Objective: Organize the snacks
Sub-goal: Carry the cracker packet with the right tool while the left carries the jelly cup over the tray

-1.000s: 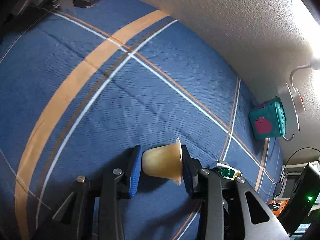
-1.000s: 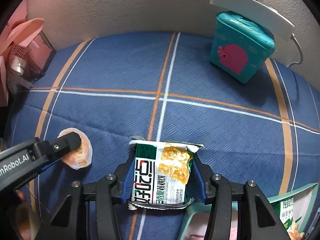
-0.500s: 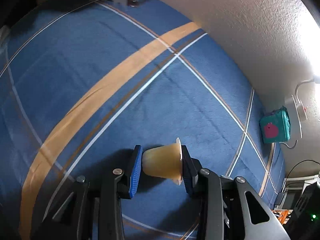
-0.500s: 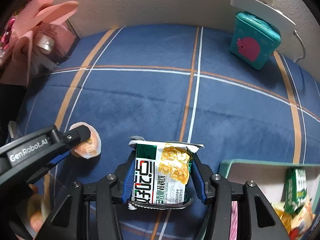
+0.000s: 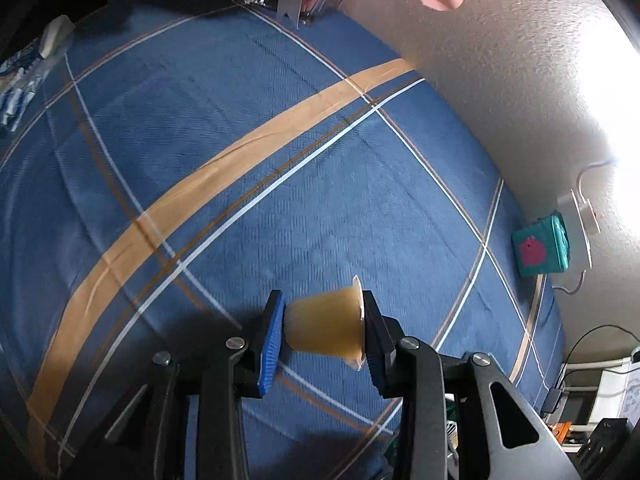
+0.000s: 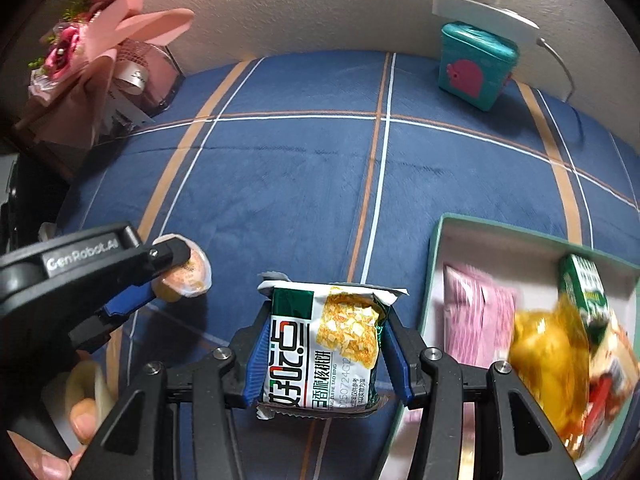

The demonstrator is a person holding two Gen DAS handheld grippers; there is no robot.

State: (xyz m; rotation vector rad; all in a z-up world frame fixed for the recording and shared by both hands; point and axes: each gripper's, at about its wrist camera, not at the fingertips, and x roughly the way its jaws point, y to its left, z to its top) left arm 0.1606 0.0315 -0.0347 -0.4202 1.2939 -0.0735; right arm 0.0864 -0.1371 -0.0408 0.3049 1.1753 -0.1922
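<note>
The right gripper (image 6: 322, 354) is squeezing a green and white snack packet (image 6: 324, 344) with Chinese writing, and the green box (image 6: 436, 264) of snacks is now sliding in closer on its right than a moment ago, so the drop looks near. To its left, the left gripper (image 5: 322, 334), marked "GenRobot.AI", is pinching a jelly cup (image 5: 328, 330) above the blue striped cloth (image 5: 240, 200).

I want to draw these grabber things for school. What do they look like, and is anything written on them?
Both the left gripper and the right gripper are black, with angular arms joined by round silver screws. Each has two flat fingers lined with ridged blue pads. White letters reading GenRobot.AI run along the side of the left one, as the right wrist view shows. No cables or sleeves show.
</note>
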